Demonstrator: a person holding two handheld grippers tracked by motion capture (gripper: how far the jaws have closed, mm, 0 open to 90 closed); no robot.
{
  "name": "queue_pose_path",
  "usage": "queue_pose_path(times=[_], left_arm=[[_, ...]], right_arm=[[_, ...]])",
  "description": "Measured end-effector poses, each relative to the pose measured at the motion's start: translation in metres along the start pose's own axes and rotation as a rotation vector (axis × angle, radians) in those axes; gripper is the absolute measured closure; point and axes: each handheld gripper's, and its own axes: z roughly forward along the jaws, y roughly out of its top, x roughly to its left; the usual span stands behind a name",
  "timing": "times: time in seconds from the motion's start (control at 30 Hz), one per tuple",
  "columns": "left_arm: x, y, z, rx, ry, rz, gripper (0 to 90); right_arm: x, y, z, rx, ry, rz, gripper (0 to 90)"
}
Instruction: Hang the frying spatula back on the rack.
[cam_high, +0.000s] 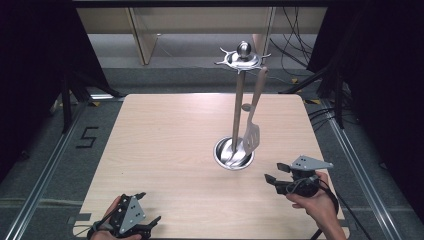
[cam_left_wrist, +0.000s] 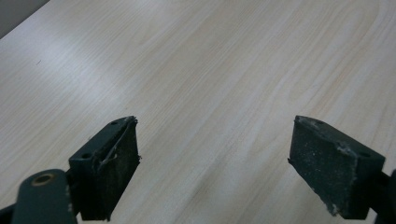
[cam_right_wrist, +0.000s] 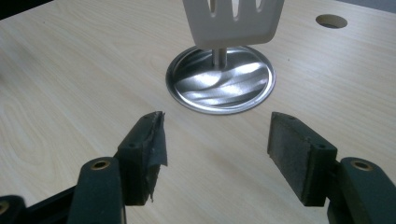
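Note:
A steel utensil stand (cam_high: 239, 100) rises from a round shiny base (cam_high: 233, 153) on the right half of the wooden table (cam_high: 165, 145). A pale slotted spatula (cam_high: 252, 131) hangs from a hook on the stand's top ring. My right gripper (cam_high: 275, 172) is open, held low to the right of the base, jaws pointing at it. In the right gripper view the spatula blade (cam_right_wrist: 233, 18) hangs over the base (cam_right_wrist: 220, 80), ahead of my right gripper (cam_right_wrist: 217, 140). My left gripper (cam_high: 150, 207) is open near the table's front left edge; my left gripper (cam_left_wrist: 215, 158) has bare wood between its jaws.
A round cable hole (cam_right_wrist: 331, 20) is cut in the tabletop beyond the base. Cables (cam_high: 295, 45) lie on the floor behind the table. Metal rails (cam_high: 45, 165) run along both sides. The digit 5 (cam_high: 87, 136) is taped on the floor at the left.

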Motion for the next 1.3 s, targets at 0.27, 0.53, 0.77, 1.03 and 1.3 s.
queue_pose_path(times=[0.27,0.53,0.77,1.03,1.3], left_arm=[[0.0,0.0,0.001,-0.009,0.006,-0.007,15.1],[0.0,0.0,0.0,0.001,-0.002,-0.004,15.1],[0.001,0.001,0.0,0.009,-0.013,0.011,15.1],[-0.003,0.001,0.003,-0.019,0.0,-0.026,15.1],[-0.003,0.0,0.002,-0.015,0.004,-0.01,15.1]], right_arm=[[0.003,-0.006,0.002,0.002,0.002,0.013,37.4],[0.004,-0.012,0.002,-0.002,0.006,0.009,36.0],[0.008,-0.02,0.004,0.008,0.017,0.015,35.1],[0.008,-0.031,0.005,0.011,0.016,0.008,34.8],[0.013,-0.04,0.005,0.029,0.029,0.024,33.7]])
